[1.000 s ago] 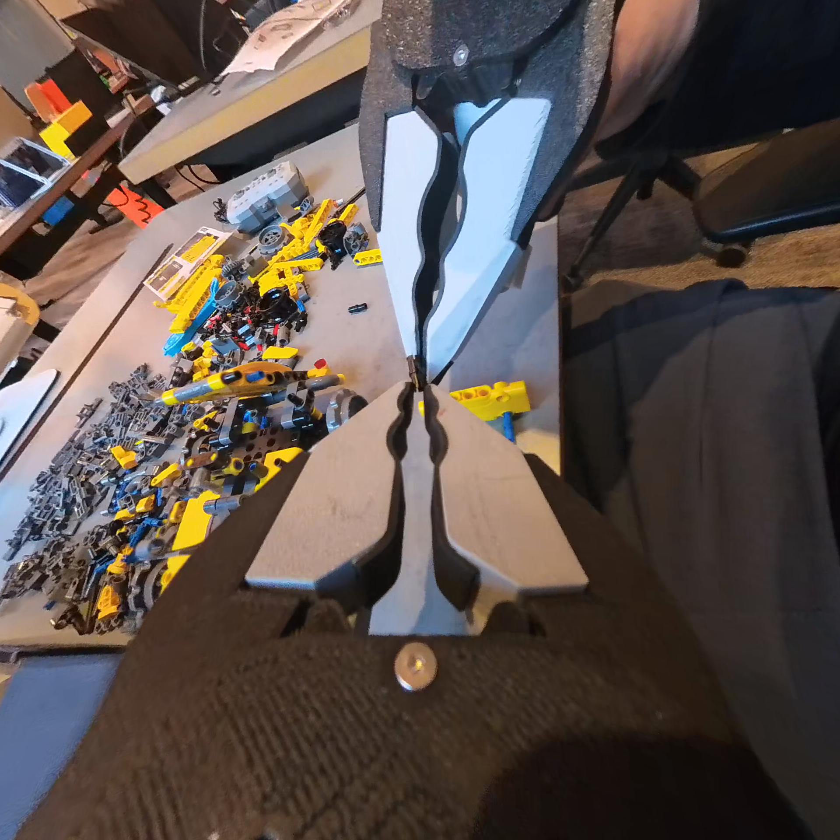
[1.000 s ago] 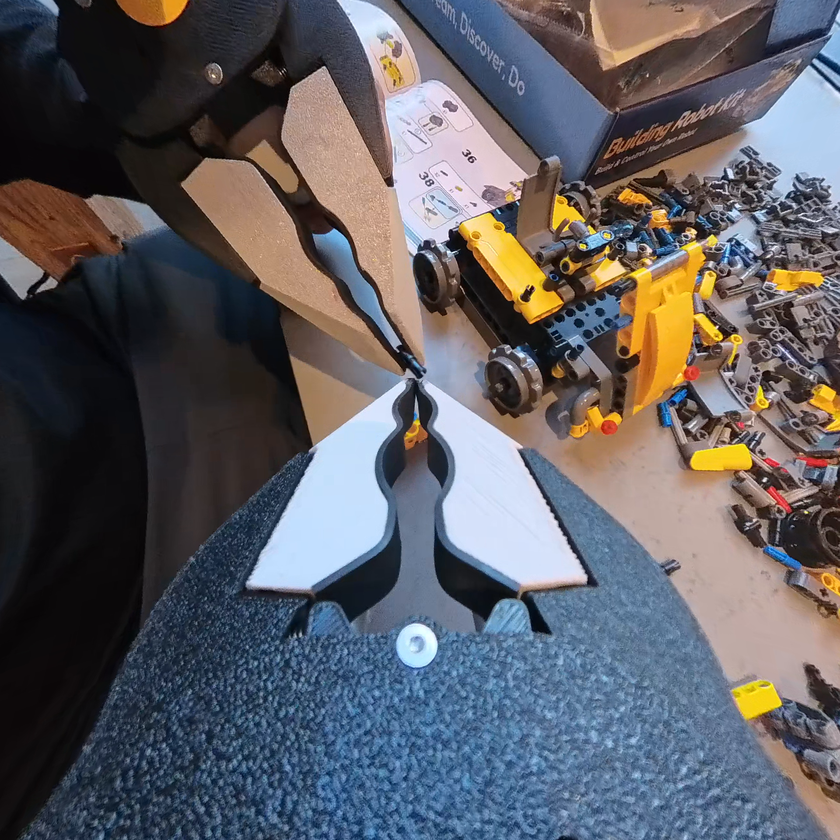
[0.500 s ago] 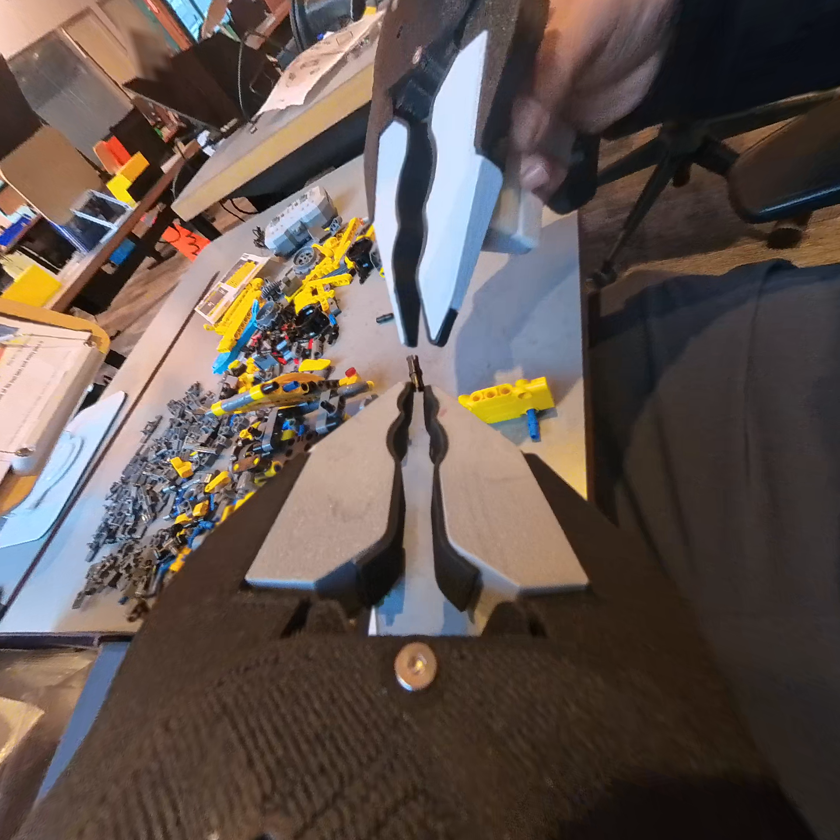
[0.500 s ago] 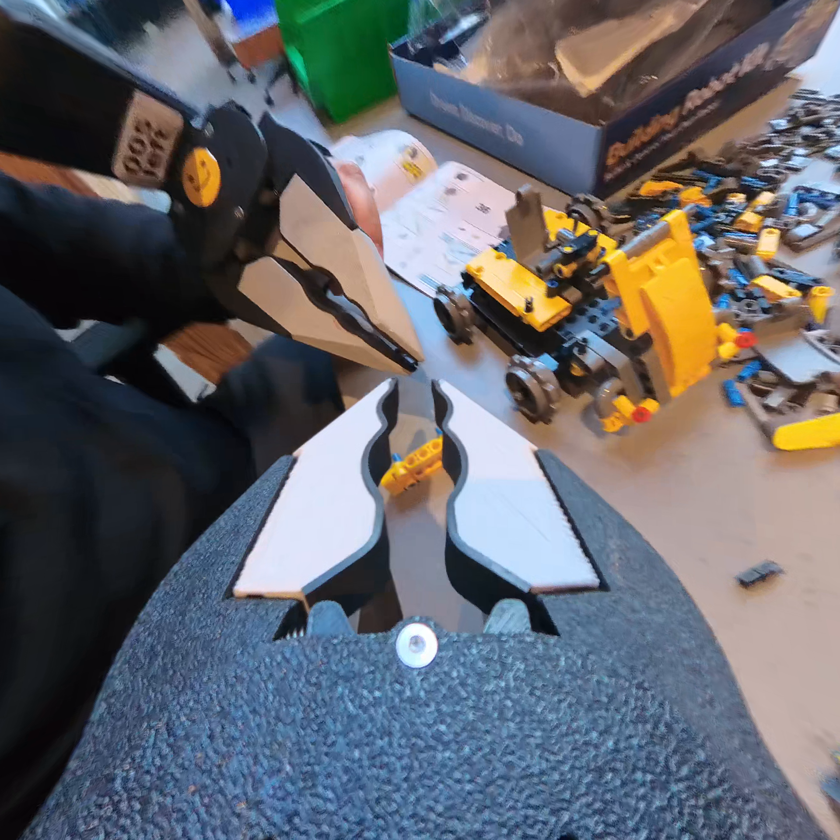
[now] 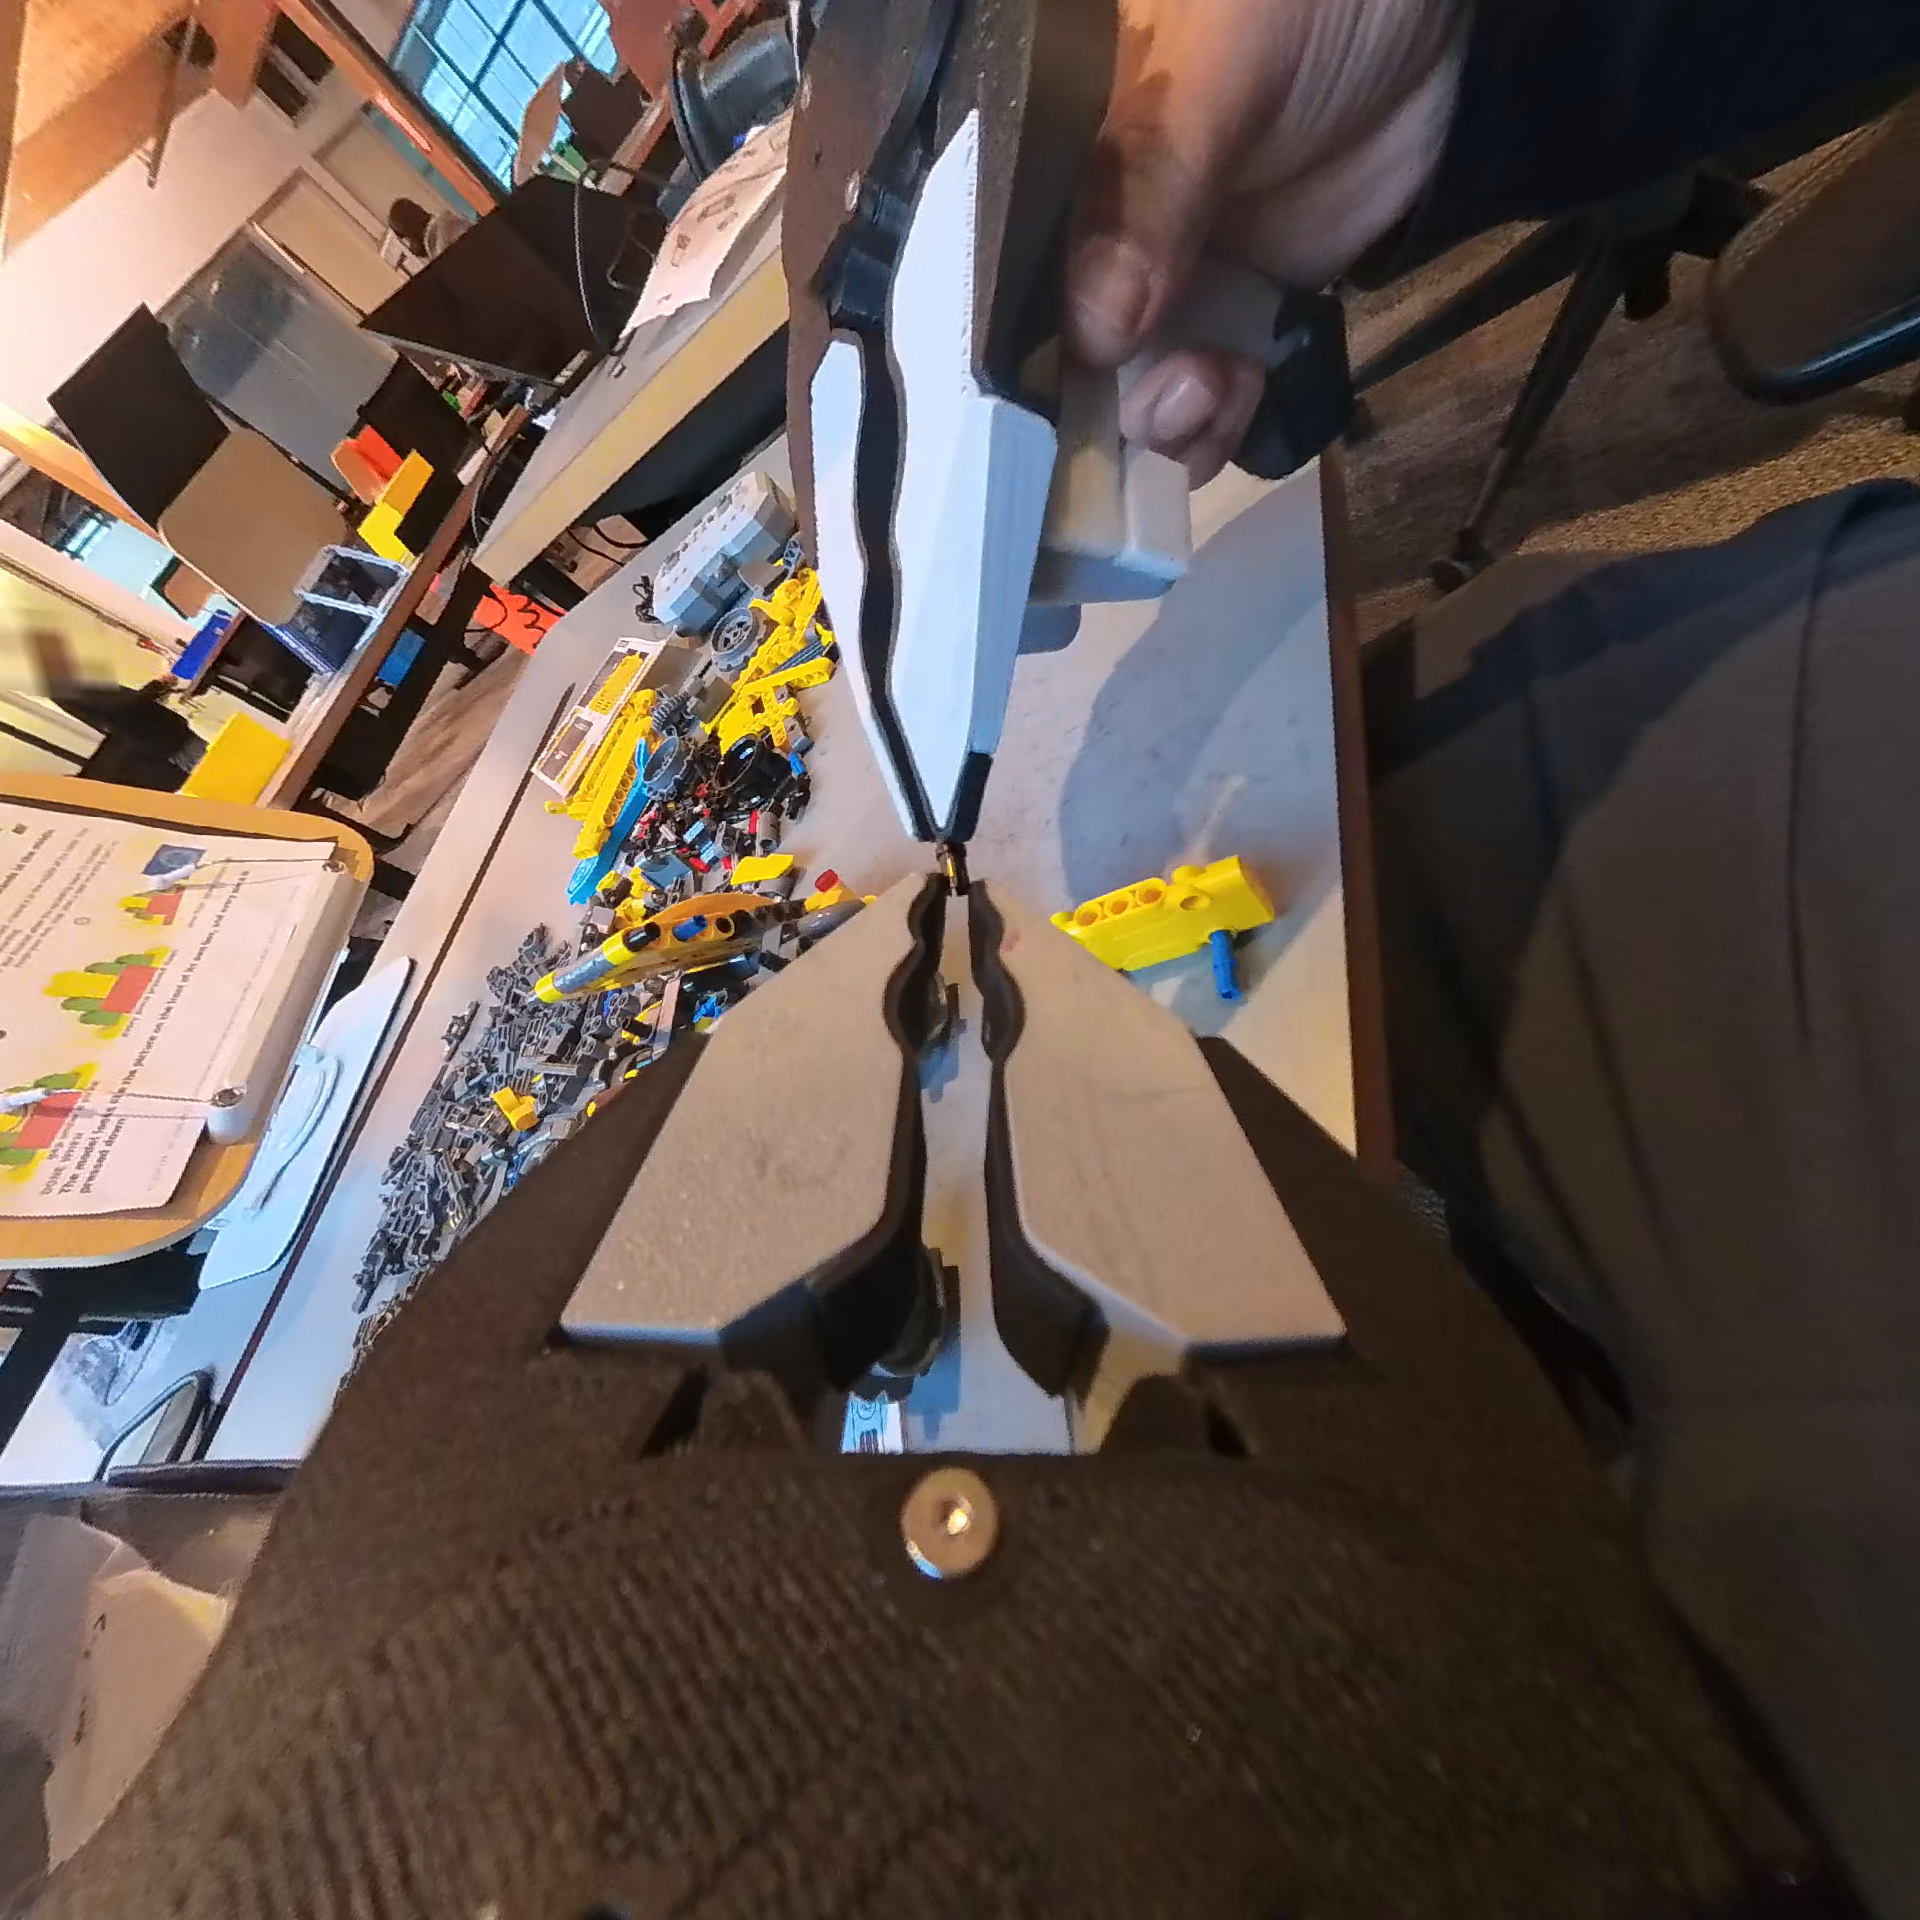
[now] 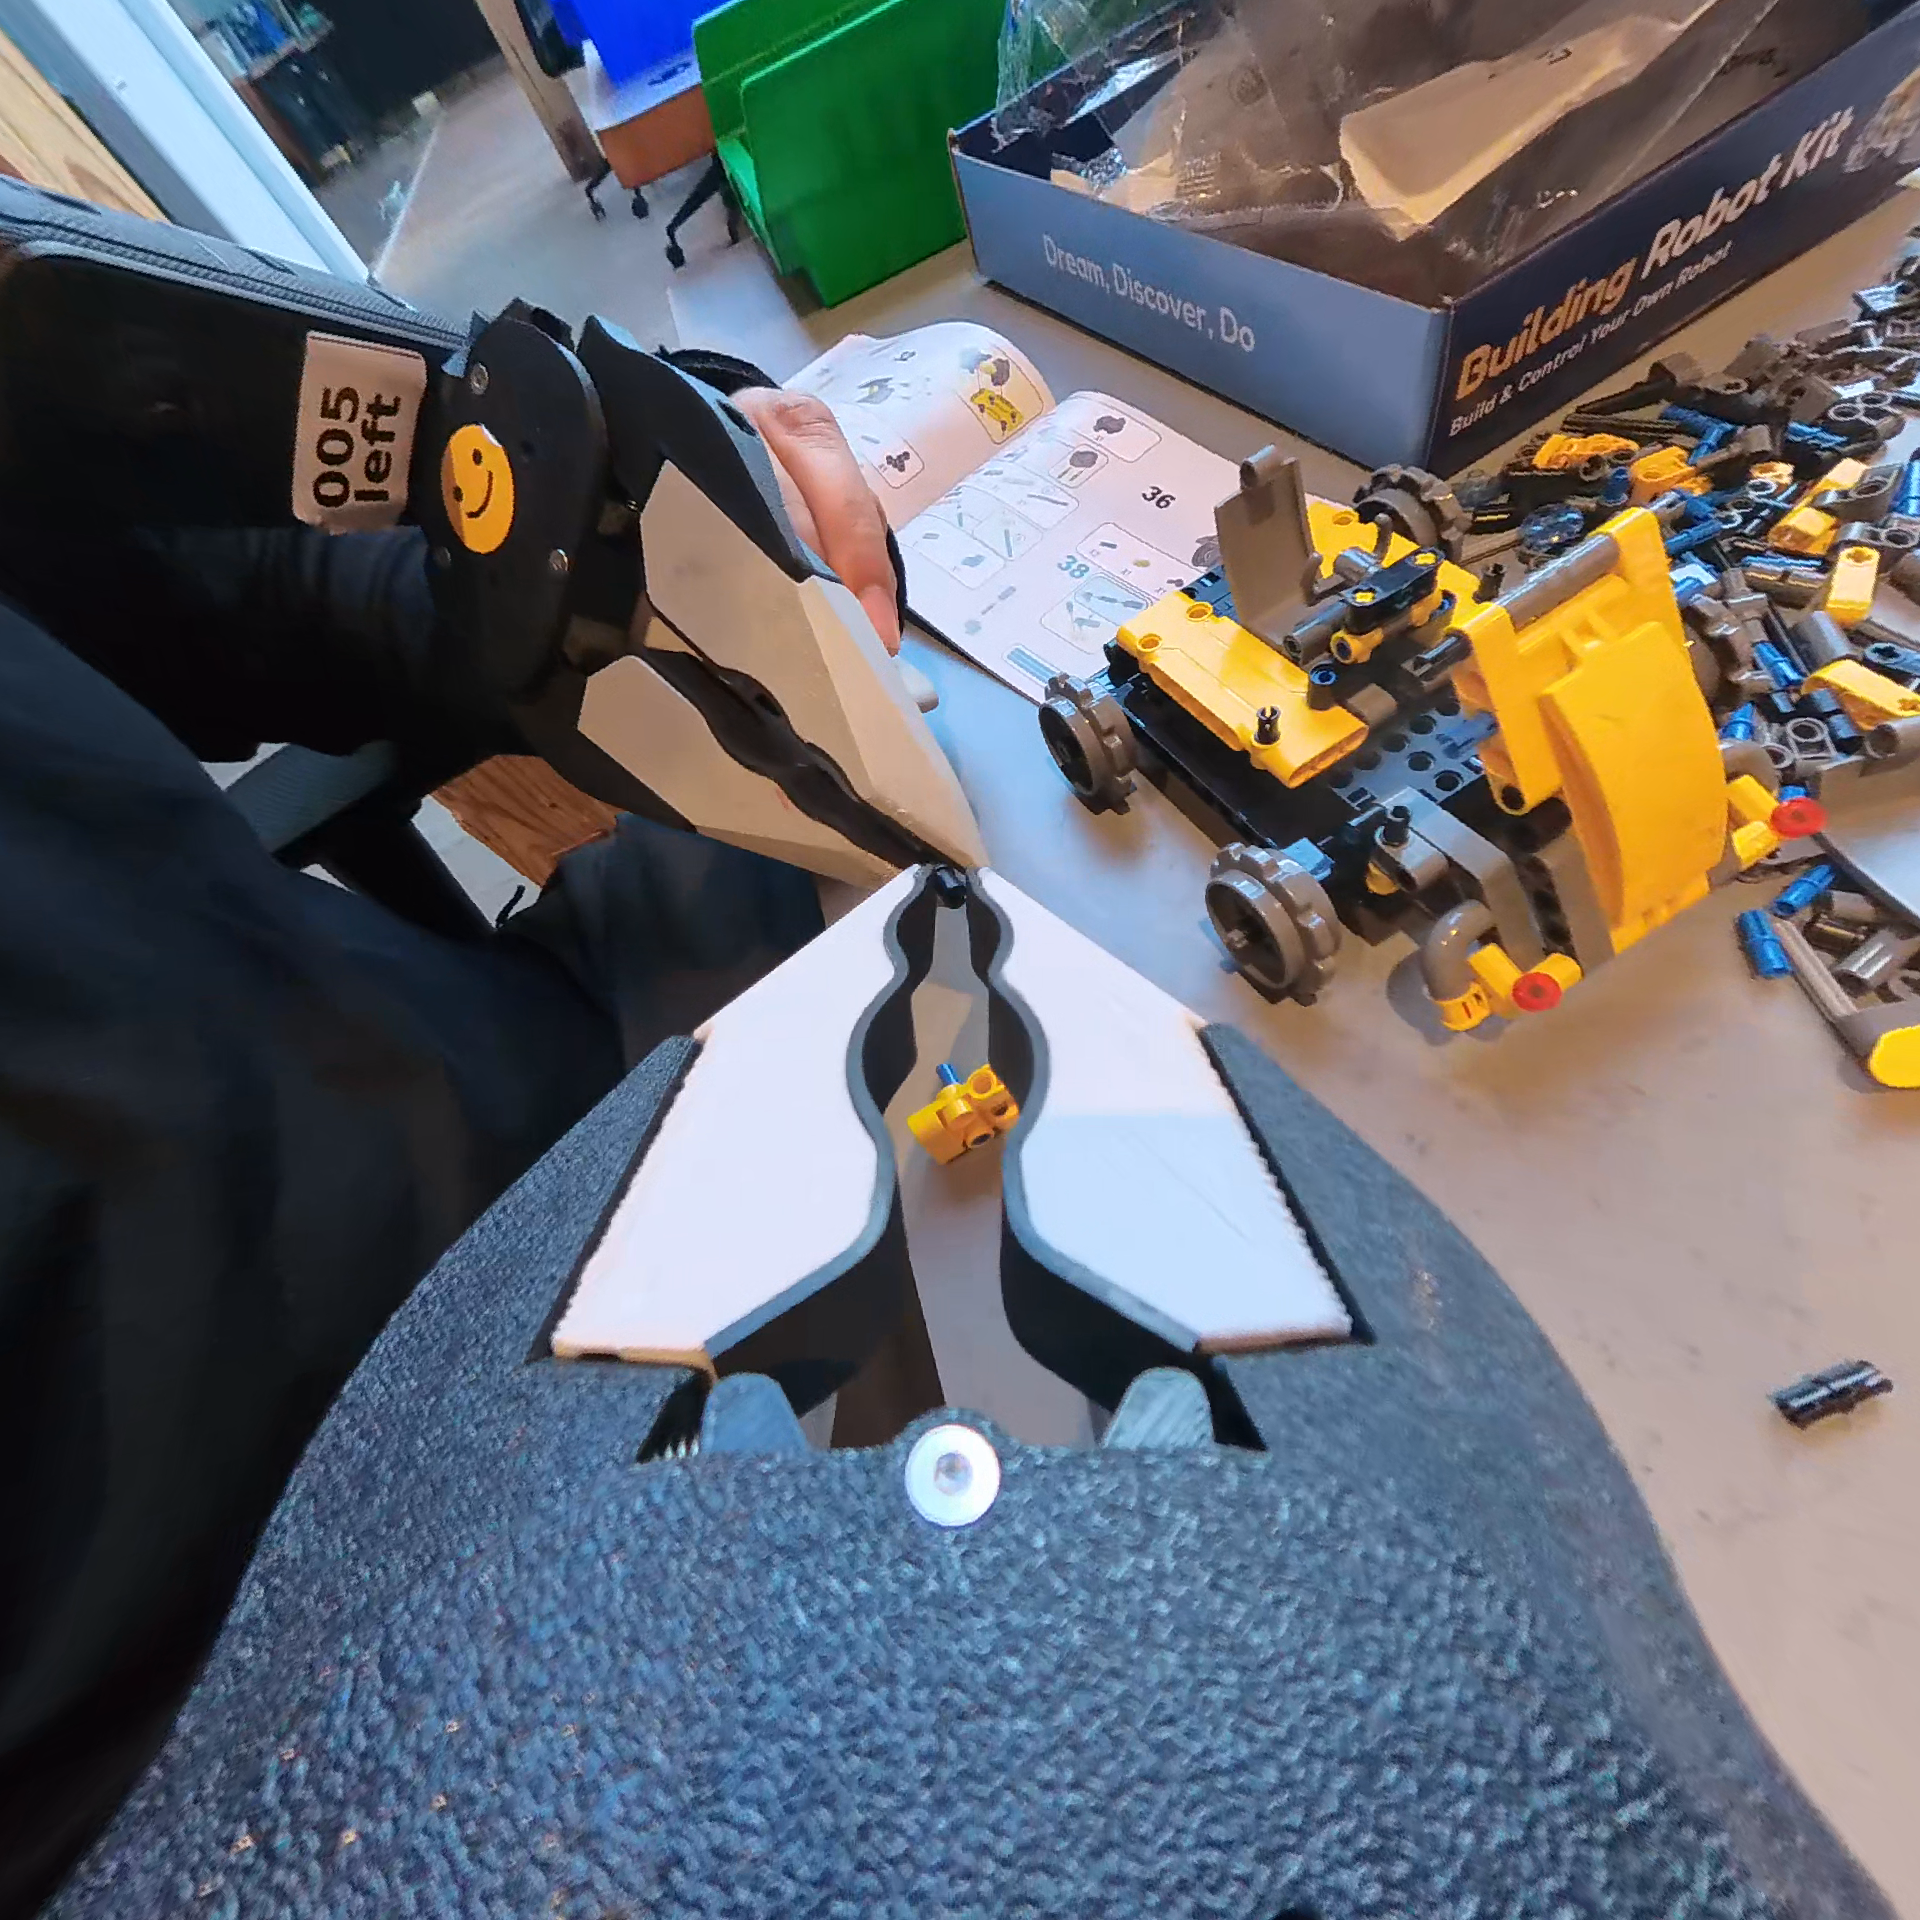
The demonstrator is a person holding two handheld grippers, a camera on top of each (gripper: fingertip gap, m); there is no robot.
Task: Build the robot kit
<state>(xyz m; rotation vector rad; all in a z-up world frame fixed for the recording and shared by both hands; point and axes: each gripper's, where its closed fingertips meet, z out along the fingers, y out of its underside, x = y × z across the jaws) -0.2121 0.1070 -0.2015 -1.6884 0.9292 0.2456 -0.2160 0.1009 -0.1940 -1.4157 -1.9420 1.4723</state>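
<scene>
Meeting tip to tip: left gripper point(image 5: 951, 891) closed on small black plastic connector pin point(image 6: 948, 885); right gripper point(image 6: 951, 883) pinched near-closed on its opposite end, pin's axis running between them.

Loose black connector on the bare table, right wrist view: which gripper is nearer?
Right. The right gripper hangs just left of the loose black connector; the left gripper reaches in from farther left.

Each black, grainy-shelled tool point(image 5: 951, 883) point(image 6: 948, 883) has pale wedge fingers point(image 6: 769, 1132), a silver screw point(image 6: 951, 1473); the person wears dark sleeves point(image 6: 208, 582).
</scene>
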